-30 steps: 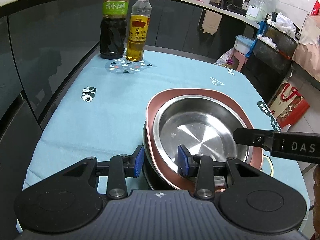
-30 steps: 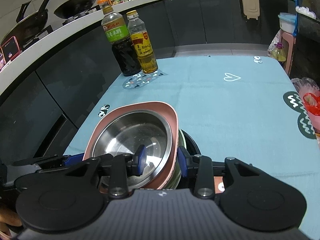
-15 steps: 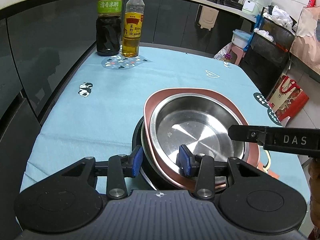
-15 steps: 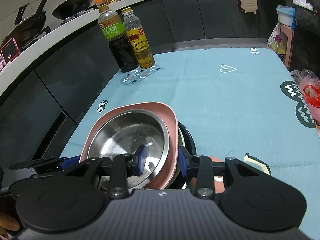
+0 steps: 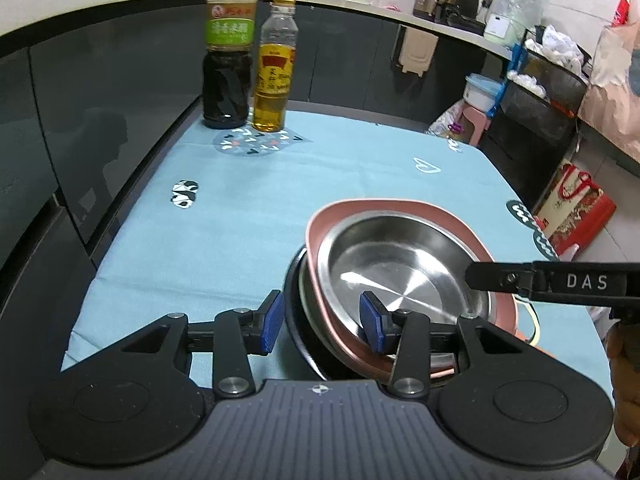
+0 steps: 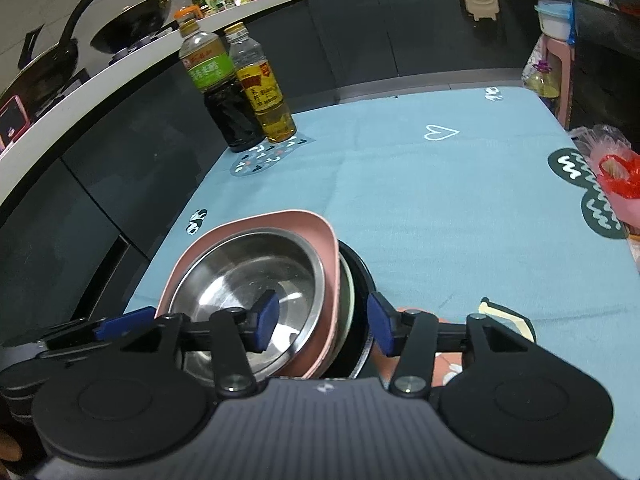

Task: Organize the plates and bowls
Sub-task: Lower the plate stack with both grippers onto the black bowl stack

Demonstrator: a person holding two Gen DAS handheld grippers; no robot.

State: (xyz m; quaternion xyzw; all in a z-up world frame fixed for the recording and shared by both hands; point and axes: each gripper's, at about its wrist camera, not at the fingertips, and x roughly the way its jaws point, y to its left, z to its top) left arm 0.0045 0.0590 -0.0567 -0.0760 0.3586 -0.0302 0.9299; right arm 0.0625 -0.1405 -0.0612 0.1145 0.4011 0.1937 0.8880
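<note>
A stack of dishes is held above the blue tablecloth: a steel plate (image 5: 404, 264) lies in a pink square plate (image 5: 384, 210), over a pale plate and a black bowl (image 5: 296, 300). My left gripper (image 5: 322, 322) straddles the stack's left rim, jaws closed on it. My right gripper (image 6: 322, 326) grips the right rim of the same stack, where the steel plate (image 6: 248, 276), pink plate (image 6: 320, 248) and black bowl (image 6: 358, 276) show. The right gripper's finger also shows in the left wrist view (image 5: 500, 278).
A dark vinegar bottle (image 5: 228, 56) and an oil bottle (image 5: 274, 72) stand at the table's far left corner. A blue tablecloth (image 5: 340, 176) covers the table. Dark cabinets run along the left. A pink stool and bags (image 6: 616, 168) stand off the right edge.
Both grippers have risen with the stack, and the table looks farther below. The stack sits a bit more to the right in the left wrist view.
</note>
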